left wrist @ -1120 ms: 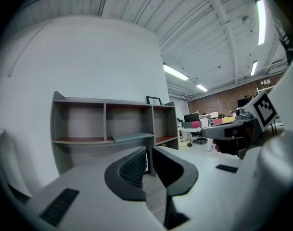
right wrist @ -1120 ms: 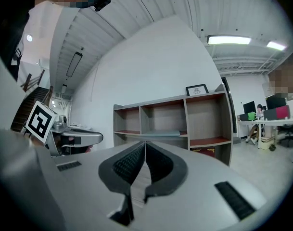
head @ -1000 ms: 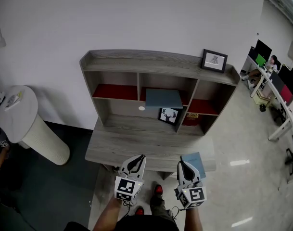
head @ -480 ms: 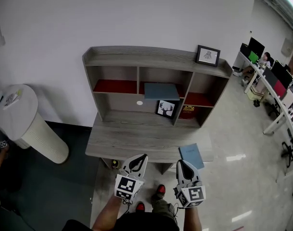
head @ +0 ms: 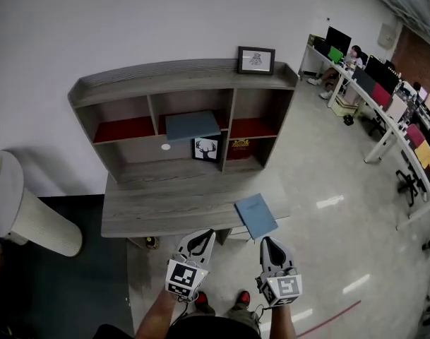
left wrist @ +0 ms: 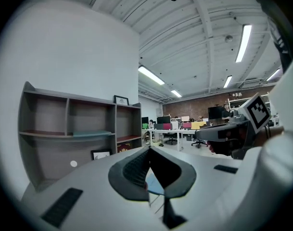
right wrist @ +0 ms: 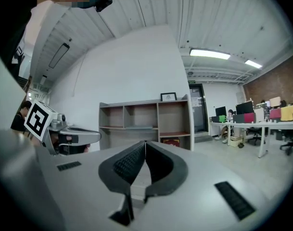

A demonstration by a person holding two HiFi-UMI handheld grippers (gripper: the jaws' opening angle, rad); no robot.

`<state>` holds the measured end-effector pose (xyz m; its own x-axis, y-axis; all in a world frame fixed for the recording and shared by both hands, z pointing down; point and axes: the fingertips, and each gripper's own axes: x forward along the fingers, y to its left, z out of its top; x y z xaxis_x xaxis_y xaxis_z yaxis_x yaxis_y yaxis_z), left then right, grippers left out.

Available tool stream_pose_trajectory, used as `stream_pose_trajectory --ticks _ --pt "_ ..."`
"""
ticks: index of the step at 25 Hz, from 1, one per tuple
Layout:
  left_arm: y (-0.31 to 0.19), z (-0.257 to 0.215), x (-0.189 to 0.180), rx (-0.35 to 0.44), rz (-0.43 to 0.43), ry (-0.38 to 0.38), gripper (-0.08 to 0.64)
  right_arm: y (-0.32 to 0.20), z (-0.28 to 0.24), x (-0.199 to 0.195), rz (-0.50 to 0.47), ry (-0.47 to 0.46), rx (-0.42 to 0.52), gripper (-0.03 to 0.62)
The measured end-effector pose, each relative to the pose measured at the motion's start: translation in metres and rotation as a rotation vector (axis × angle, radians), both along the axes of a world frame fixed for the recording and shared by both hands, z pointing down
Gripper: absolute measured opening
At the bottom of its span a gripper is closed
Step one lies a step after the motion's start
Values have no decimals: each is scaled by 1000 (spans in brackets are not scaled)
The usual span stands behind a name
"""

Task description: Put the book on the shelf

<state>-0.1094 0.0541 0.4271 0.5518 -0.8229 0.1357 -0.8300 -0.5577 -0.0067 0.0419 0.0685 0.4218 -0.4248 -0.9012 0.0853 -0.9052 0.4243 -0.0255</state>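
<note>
Shift: both grippers and the head camera have swung round to the right since a second ago. The desk (head: 165, 203) and shelf (head: 183, 90) now sit left of centre, and more of the open office shows at right.
Book: thin and blue-grey, the book (head: 255, 216) lies flat at the desk's front right corner. It was close by the right gripper's tip on its right. It now shows ahead of both grippers, nearer the right one, and has not shifted on the desk. Its near corner appears to hang over the edge.
Left gripper: the left gripper (head: 204, 234) has its jaws pressed together on nothing and is held short of the desk's front edge.
Right gripper: the right gripper (head: 265, 241) also has its jaws together and is empty, near the book but not touching it.
Handling: probably light and fairly stiff, with a smooth cover that may slide on the wood. Lying flat, it gives a jaw little to get under.
Best hold: probably the overhanging corner, pinched across the thickness, towards the spine if that can be found, so the pages do not fan.
Shelf: a framed picture (head: 256, 59) stands on top. The right-hand compartment looks free above its red floor.
</note>
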Motion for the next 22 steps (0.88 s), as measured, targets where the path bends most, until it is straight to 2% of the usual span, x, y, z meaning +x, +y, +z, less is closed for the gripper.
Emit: stream_pose_trajectory --ticks 5,11,22 --pt "-2 22 41 -56 37 -14 6 2 19 40 34 19 -27 29" --pt "-8 55 74 -110 34 -48 6 -5 47 68 39 21 -85 29" --pt "-24 112 90 -166 -40 -66 6 -29 125 87 -32 -31 -190 29"
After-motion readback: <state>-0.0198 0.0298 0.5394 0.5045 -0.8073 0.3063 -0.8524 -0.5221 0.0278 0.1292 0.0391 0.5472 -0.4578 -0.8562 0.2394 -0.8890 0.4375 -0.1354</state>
